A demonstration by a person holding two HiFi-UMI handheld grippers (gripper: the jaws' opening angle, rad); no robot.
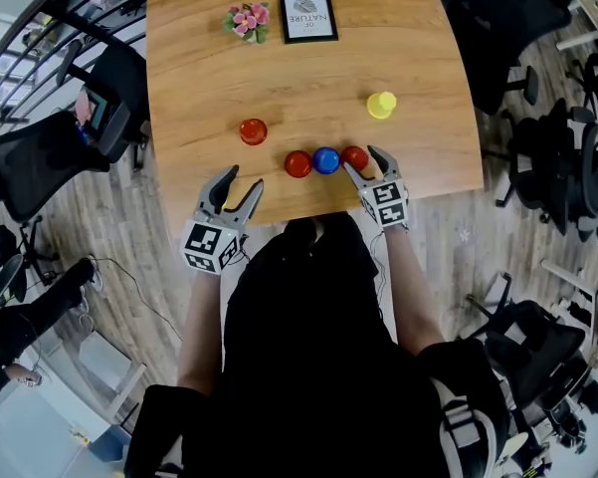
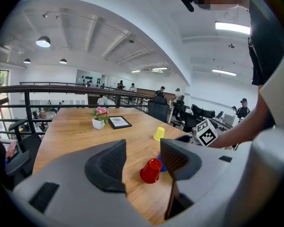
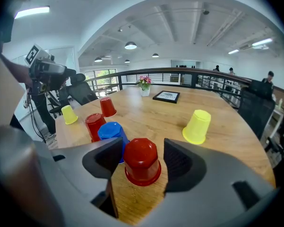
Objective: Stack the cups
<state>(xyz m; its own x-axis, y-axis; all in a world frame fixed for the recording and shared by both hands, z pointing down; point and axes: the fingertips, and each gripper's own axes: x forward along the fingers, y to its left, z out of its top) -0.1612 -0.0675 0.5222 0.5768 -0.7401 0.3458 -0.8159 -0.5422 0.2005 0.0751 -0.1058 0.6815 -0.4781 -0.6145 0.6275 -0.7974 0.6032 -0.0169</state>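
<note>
The red cup (image 3: 142, 167) stands upside down, axis upright, at the table's (image 1: 308, 88) near edge, just beside the blue cup (image 3: 111, 131). The right gripper (image 3: 142, 148) straddles it, jaws wide, pads not gripping.

The wooden table (image 1: 179, 58) holds flowers (image 1: 248, 21) and a picture (image 1: 308, 15) at the far end. A yellow cup (image 1: 381, 105) is on the right, a red cup (image 1: 253, 130) on the left, and a row of three cups (image 1: 325, 160) is near.

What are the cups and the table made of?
Cups: probably plastic, glossy; soft highlights, even saturated colour, moulded faceted base. Table: wood or wood-look laminate, matte; grain lines show, but which of the two can't be told.
</note>
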